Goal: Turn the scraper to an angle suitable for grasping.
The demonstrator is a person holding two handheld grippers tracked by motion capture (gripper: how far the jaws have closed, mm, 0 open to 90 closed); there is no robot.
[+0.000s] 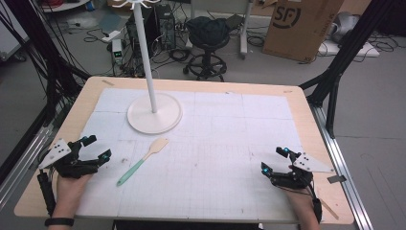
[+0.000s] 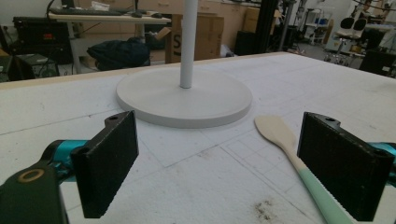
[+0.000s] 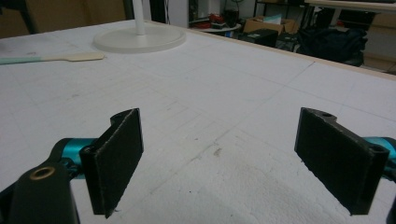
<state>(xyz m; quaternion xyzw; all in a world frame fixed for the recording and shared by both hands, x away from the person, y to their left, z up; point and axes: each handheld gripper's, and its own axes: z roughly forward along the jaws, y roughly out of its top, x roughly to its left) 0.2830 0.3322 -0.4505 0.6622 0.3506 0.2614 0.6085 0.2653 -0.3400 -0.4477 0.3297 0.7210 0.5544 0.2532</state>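
A wooden spatula (image 1: 142, 161) with a mint-green handle lies flat on the white mat, its pale blade pointing toward the stand. In the left gripper view the spatula (image 2: 292, 151) runs past the right-hand jaw. A white stand with a round base (image 1: 154, 113) and a tall pole rises behind it. My left gripper (image 1: 96, 148) rests open near the table's left edge, left of the spatula, jaws wide with nothing between them (image 2: 224, 163). My right gripper (image 1: 274, 160) sits open at the right front, also empty (image 3: 219, 158).
The white mat (image 1: 215, 143) covers a wooden table (image 1: 306, 110). Beyond the far edge stand a black stool (image 1: 207, 43), a cardboard box (image 1: 299, 26) and tangled cables. A black frame leg (image 1: 335, 76) rises at the right.
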